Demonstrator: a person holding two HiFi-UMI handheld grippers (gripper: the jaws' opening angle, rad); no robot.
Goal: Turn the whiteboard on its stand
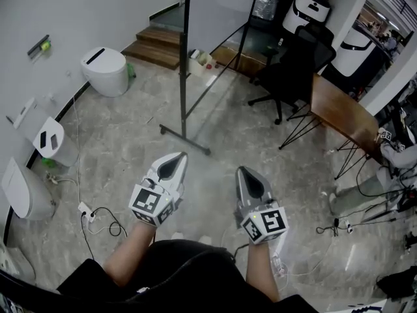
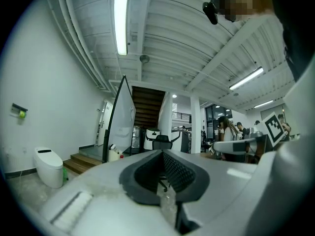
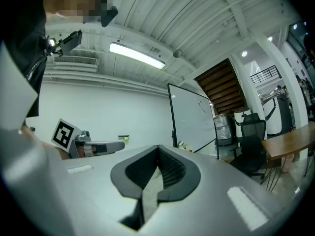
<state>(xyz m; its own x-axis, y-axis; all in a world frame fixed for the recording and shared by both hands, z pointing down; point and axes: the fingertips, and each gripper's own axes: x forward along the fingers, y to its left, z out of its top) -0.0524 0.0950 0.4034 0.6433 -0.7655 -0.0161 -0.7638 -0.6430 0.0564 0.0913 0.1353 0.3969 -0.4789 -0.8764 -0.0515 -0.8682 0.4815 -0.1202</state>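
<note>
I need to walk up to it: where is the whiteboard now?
In the head view the whiteboard stands at top centre, with the white toilet to its left and the black office chair to its right.

Bright, even indoor light falls from ceiling tube lamps. The pale floor carries a soft sheen and only faint, diffuse shadows. Both gripper views bulge like a fisheye and darken to black at the corners; their nearest foreground is soft, out of focus.

Whiteboard stands between toilet at left and chair at right.
</note>
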